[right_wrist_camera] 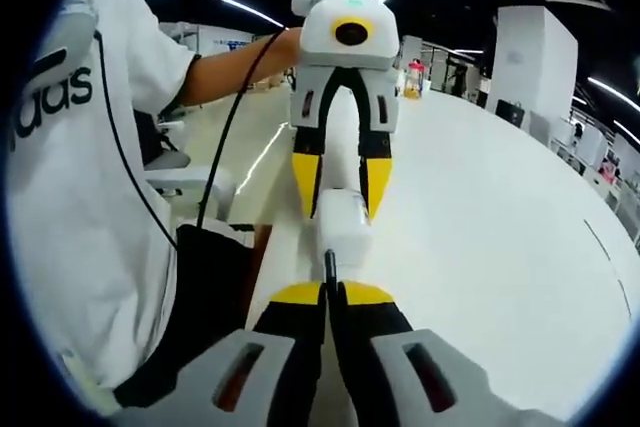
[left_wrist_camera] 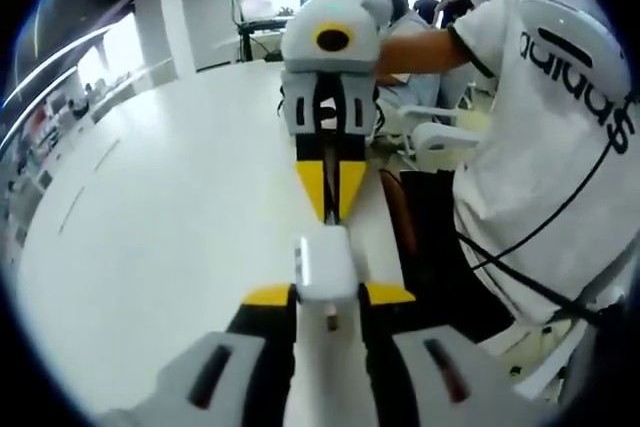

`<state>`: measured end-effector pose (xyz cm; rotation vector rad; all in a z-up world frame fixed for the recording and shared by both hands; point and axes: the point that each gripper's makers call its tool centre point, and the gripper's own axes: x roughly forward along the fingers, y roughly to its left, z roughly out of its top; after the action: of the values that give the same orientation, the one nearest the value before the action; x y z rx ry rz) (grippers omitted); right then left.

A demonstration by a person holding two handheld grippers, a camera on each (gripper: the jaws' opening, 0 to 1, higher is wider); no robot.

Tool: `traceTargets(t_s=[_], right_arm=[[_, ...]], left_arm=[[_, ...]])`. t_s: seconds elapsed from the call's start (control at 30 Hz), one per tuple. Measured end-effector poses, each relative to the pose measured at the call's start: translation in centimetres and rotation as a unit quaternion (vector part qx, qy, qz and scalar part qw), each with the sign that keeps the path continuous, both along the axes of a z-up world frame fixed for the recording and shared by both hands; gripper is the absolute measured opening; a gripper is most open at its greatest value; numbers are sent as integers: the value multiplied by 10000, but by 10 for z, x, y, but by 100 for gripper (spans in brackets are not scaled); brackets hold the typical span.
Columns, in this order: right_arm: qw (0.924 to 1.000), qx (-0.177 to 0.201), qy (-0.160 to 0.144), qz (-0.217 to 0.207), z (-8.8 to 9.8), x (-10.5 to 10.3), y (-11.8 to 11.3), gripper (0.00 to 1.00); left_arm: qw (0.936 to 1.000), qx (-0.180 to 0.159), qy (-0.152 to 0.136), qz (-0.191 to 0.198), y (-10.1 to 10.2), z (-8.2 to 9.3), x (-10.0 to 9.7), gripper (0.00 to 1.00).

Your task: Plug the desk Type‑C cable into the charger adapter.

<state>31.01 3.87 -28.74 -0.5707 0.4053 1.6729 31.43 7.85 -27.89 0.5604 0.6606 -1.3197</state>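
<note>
Alignment decides this: the left gripper (left_wrist_camera: 330, 299) pinches the white square charger adapter (left_wrist_camera: 325, 267), its socket face turned toward the right gripper (right_wrist_camera: 331, 292), which is pressed together on the thin dark Type-C cable plug (right_wrist_camera: 329, 265). Plug tip and adapter look touching or just apart, long axes nearly in line, above the white desk (left_wrist_camera: 160, 237). Seating, I judge, needs a straight push.

From where I sit, the white desk (left_wrist_camera: 170, 207) is bare and wide open on the far side, so there's room to swing out there. The near side is blocked: the person's torso (right_wrist_camera: 70, 207) and a chair (left_wrist_camera: 440, 132) crowd the desk edge. Head-on, the two grippers meet at the adapter (left_wrist_camera: 325, 265); no gap between them.
</note>
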Motion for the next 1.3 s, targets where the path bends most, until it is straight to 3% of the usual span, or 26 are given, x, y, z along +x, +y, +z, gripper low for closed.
traceTargets(t_s=[0.33, 0.73, 0.93, 1.3], right_arm=[[9994, -42, 298, -160, 0, -2, 0, 1], [9982, -239, 412, -373, -1, -5, 3, 0], [9964, -310, 491, -614, 0, -5, 4, 0], [9940, -611, 492, -764, -8, -3, 7, 0]], left_arm=[[9992, -259, 231, 196, -3, 0, -1, 22], [9975, -327, 427, 463, -5, -1, -1, 22], [9930, -548, 583, 867, -10, -1, -4, 22], [9931, -330, 505, 1010, -10, -3, -3, 23]])
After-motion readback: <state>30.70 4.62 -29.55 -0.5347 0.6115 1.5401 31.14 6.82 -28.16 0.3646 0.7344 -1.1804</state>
